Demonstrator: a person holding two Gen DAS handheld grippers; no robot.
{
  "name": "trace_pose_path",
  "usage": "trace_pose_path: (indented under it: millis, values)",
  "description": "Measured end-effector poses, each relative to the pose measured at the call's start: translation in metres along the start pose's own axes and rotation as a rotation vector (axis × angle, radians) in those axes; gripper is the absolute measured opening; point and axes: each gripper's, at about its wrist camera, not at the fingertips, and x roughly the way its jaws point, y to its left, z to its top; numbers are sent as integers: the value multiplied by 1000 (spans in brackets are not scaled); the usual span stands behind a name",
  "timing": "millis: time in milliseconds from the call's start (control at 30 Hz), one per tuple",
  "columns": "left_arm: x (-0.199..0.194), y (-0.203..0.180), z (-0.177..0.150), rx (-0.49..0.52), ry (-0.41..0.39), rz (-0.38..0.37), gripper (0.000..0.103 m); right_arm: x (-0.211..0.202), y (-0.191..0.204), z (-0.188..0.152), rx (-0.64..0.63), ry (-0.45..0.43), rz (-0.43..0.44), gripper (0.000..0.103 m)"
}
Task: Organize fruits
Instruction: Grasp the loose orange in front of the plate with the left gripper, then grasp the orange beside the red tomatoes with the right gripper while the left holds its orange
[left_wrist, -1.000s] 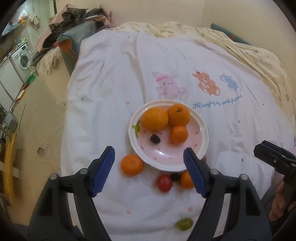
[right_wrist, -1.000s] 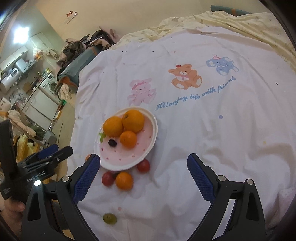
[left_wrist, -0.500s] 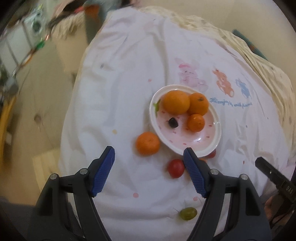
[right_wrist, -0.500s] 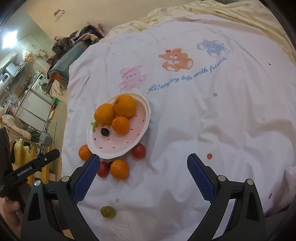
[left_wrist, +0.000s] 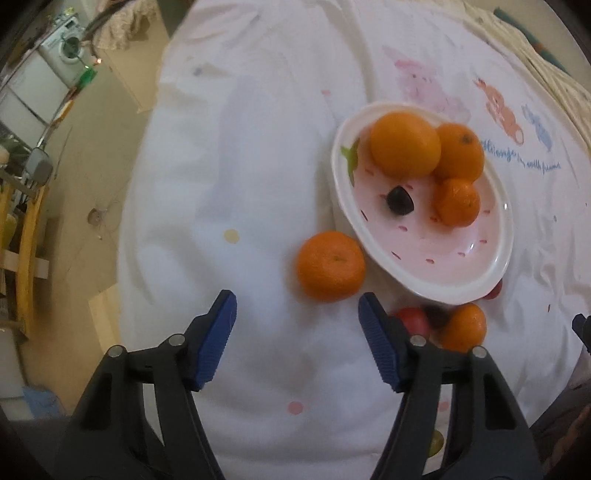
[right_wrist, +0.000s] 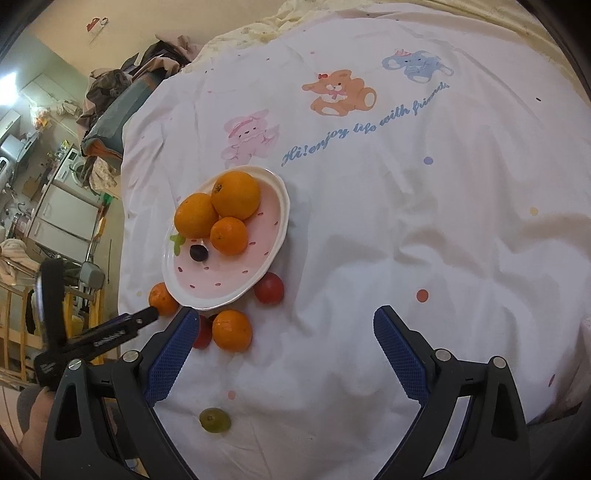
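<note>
Left gripper (left_wrist: 297, 314) has dropped closer to the loose tangerine (left_wrist: 331, 266) beside the plate (left_wrist: 476, 284), jaws closing w/ nothing between. Plate holds 3 oranges + a dark grape (left_wrist: 399, 199). Right gripper (right_wrist: 282, 332) spread wide, empty. Green grape (right_wrist: 214, 420) lies apart on the sheet (right_wrist: 406, 221)

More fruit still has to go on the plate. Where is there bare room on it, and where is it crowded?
The pink plate is bare in its near half, below the dark grape. Its far end is crowded with three oranges. Off the plate, its near rim is hemmed by a loose mandarin and a red tomato.
</note>
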Motion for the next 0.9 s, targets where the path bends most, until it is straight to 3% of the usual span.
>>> trace_pose_path:
  millis: [200, 433, 533, 900]
  values:
    - [13, -10, 10, 79, 10, 24, 62, 5, 3, 0, -10, 22, 11, 97]
    - [23, -27, 19, 170, 11, 16, 41, 12, 6, -3, -31, 51, -9, 97]
    - [21, -30, 16, 195, -14, 39, 40, 10, 8, -3, -42, 48, -11, 97]
    - [-11, -27, 6, 162, -32, 0, 39, 9, 7, -1, -40, 46, -17, 97]
